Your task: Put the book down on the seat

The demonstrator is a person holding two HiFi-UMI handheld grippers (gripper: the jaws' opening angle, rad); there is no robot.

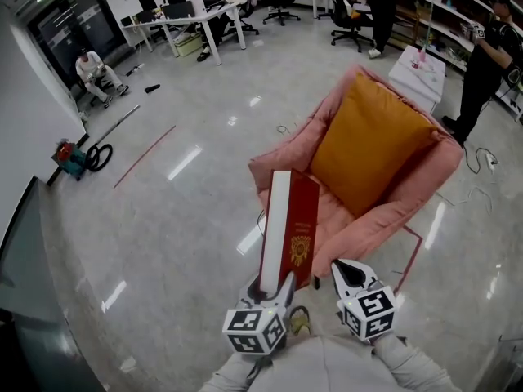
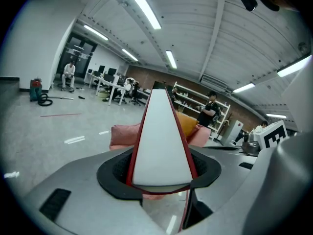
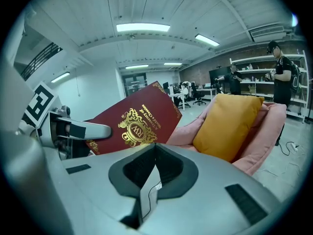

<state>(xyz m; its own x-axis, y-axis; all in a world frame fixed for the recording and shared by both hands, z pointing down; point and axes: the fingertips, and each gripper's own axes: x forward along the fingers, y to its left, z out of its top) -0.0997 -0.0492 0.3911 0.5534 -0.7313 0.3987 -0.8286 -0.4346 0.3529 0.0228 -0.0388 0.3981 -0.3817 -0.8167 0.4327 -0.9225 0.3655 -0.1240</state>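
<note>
**Head view, lower centre.** The left gripper (image 1: 276,287) is clenched on the near end of the red book (image 1: 292,229). The book stands on edge, with its white page block upward and its gilt-crested cover facing frame right. Gripped at one end, it projects ahead, presumably so that its far end meets the seat first. It hangs over the floor, just short of the pink armchair (image 1: 425,194), and is not yet set down. The orange cushion (image 1: 372,141) leans on the backrest, so the likely landing place is the strip of seat before it. The right gripper (image 1: 346,274), jaws together on nothing, sits beside the book, seemingly in reserve.
</note>
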